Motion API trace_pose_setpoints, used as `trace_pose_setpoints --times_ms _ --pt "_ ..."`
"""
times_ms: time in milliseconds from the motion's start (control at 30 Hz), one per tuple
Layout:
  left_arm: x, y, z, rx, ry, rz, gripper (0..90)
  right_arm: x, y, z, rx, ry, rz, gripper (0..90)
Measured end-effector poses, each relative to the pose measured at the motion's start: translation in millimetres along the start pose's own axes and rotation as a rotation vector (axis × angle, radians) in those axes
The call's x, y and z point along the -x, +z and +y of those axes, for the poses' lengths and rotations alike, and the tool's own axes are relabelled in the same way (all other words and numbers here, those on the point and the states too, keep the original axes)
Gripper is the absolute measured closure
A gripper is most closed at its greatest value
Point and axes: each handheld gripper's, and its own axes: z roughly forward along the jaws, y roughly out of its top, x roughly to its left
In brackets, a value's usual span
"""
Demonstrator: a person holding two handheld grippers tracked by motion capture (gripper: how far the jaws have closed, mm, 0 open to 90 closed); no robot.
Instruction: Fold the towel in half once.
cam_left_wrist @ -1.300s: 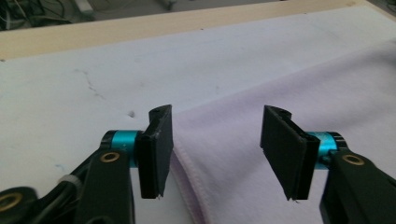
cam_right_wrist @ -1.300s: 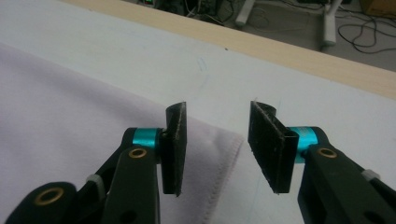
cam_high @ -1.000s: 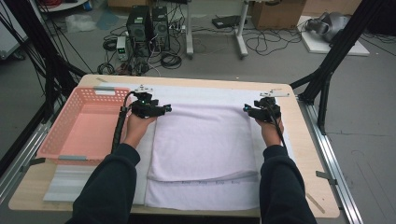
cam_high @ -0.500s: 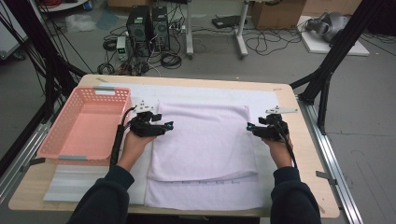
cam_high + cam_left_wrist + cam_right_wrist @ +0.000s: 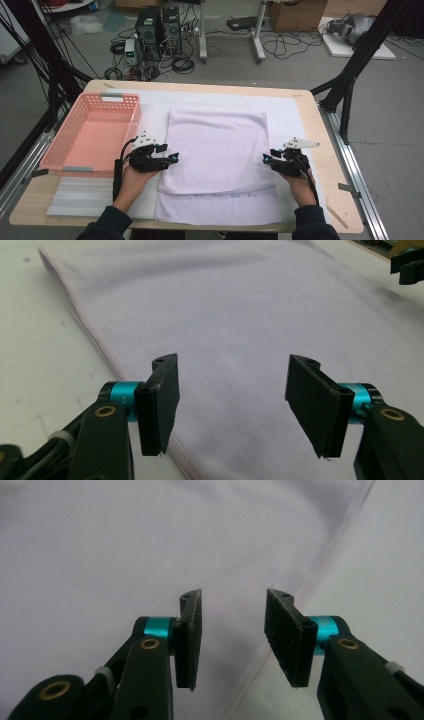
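A pale lilac towel [image 5: 217,145] lies folded on the white mat [image 5: 150,105], its top layer stopping short of the near edge. My left gripper [image 5: 170,159] hovers at the towel's left edge near that fold, and its jaws have just been closing with nothing pinched between them. In the left gripper view the open gripper [image 5: 230,410] stands over the towel [image 5: 250,305] beside its hem. My right gripper [image 5: 266,159] sits at the right edge, also just closing and still open. The right gripper view has the gripper [image 5: 232,635] above the towel [image 5: 100,555] and its seam.
A pink plastic basket [image 5: 135,120] stands on the table's left side, close to my left hand. A white foam sheet [image 5: 80,200] lies along the near left edge. Bare wood of the table [image 5: 310,107] runs down the right. Cables and computer cases are on the floor behind.
Both hands have slid from the towel's far corners toward the near side, along its left and right edges. The towel itself has not moved.
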Motion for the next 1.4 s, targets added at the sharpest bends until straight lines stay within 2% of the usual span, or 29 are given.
trace_pose_setpoints --times_ms 167,233,333,400,467,567,733,767,933,967,1067,1133,1167,1233,1267,1400 --pt "7.7 -10.2 -12.1 -0.018 -0.008 0.012 39.2 -10.3 -5.4 -13.0 -0.018 -0.009 0.037 59.8" --pt "10.7 -16.3 -16.3 -0.024 -0.002 0.017 39.4 -15.7 -9.3 -16.9 -0.02 -0.028 0.052 59.6" --pt "14.9 -24.2 -20.2 -0.011 -0.015 0.02 39.4 -25.8 -14.8 -24.0 -0.049 -0.058 0.083 59.6" --pt "17.1 -29.5 -21.9 -0.011 -0.008 0.022 39.4 -32.3 -19.6 -31.5 -0.066 -0.086 0.102 59.8" --pt "19.6 -33.6 -24.5 -0.009 -0.011 0.023 39.4 -36.9 -25.1 -37.8 -0.089 -0.095 0.106 60.1" --pt "22.4 -38.7 -29.4 -0.013 -0.012 0.026 39.5 -39.8 -34.8 -45.9 -0.091 -0.11 0.105 60.2" --pt "27.8 -49.0 -37.8 -0.021 -0.023 0.031 41.1 -44.3 -56.6 -58.7 -0.105 -0.106 0.087 61.8" --pt "29.4 -51.1 -39.4 -0.022 -0.023 0.031 41.9 -43.8 -61.7 -60.5 -0.103 -0.107 0.078 61.6" --pt "36.8 -57.8 -47.3 -0.046 -0.015 0.028 49.4 -35.7 -86.5 -67.0 -0.001 -0.033 0.033 60.5" --pt "38.7 -57.8 -48.7 -0.053 -0.012 0.025 50.9 -35.3 -88.2 -67.3 0.016 -0.035 0.021 59.7" --pt "43.3 -56.7 -51.1 -0.077 0.023 0.028 51.1 -38.4 -85.7 -67.3 0.035 -0.056 0.027 57.3" --pt "45.2 -55.5 -51.1 -0.091 0.028 0.036 50.1 -42.3 -80.6 -66.3 0.022 -0.069 0.041 56.8" --pt "46.4 -54.7 -51.6 -0.092 0.03 0.027 49.3 -43.6 -78.2 -65.7 0.016 -0.076 0.044 56.3" --pt "48.5 -53.1 -52.0 -0.105 0.055 0.029 49.6 -45.3 -75.1 -64.6 0.01 -0.082 0.05 55.7" --pt "49.1 -52.4 -52.5 -0.117 0.069 0.027 50.2 -45.4 -74.3 -64.1 0.014 -0.085 0.05 55.2" --pt "53.2 -49.5 -55.6 -0.15 0.155 0.07 59.1 -46.4 -74.7 -63.8 0.023 -0.086 0.069 54.9"
